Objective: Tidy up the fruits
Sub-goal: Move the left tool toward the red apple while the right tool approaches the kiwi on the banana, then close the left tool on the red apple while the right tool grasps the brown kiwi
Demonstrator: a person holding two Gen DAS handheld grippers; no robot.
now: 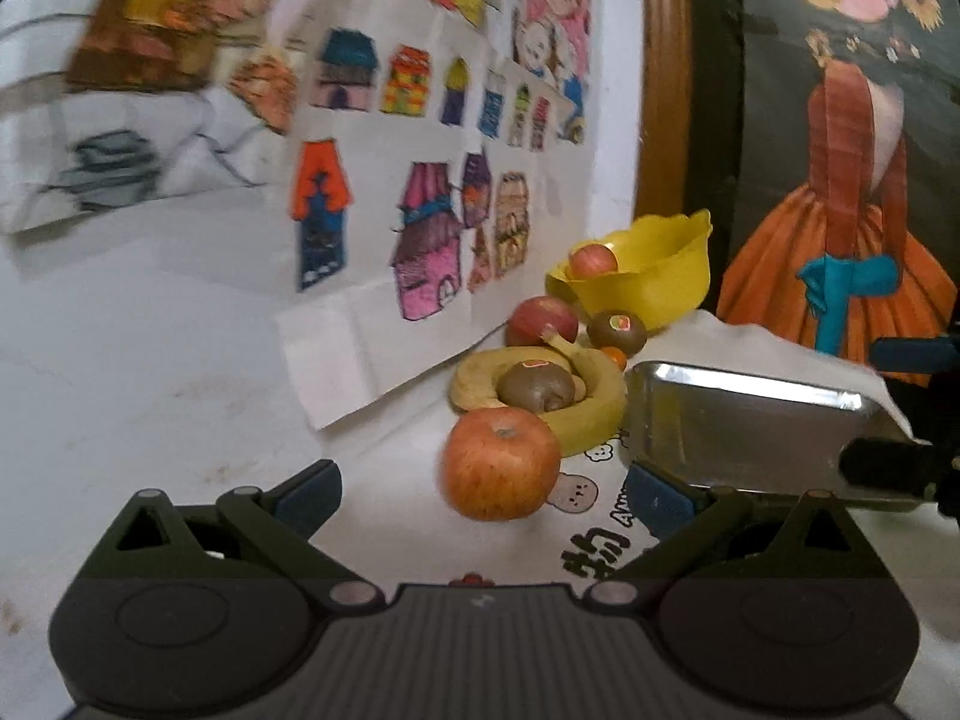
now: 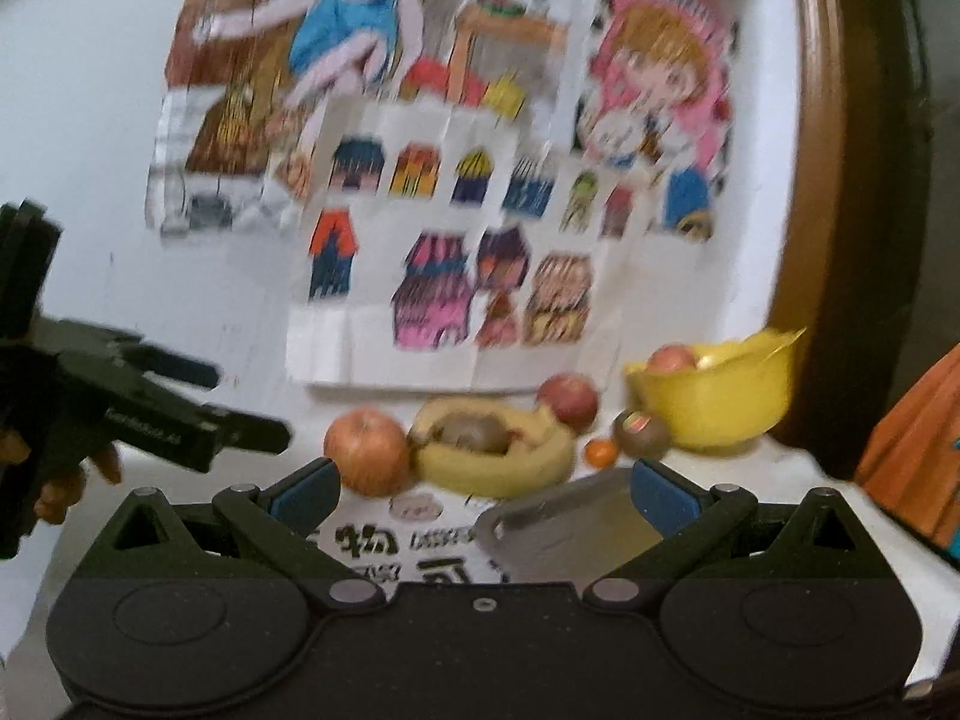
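In the left wrist view, the left gripper (image 1: pixel 483 495) has its fingers spread wide and holds nothing. An apple (image 1: pixel 501 462) lies on the table just ahead of it, touching the bananas (image 1: pixel 585 414). A metal tray (image 1: pixel 744 438) stands at the right, and the yellow bowl (image 1: pixel 642 285) behind contains another apple.

In the right wrist view, the right gripper (image 2: pixel 485 495) is also spread and empty, above the tray near the fruits.

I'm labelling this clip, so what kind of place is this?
Probably a home, perhaps a child's corner: hand-coloured drawings taped to the white wall, fruit beside a yellow bowl, and a cartoon-printed table cover.
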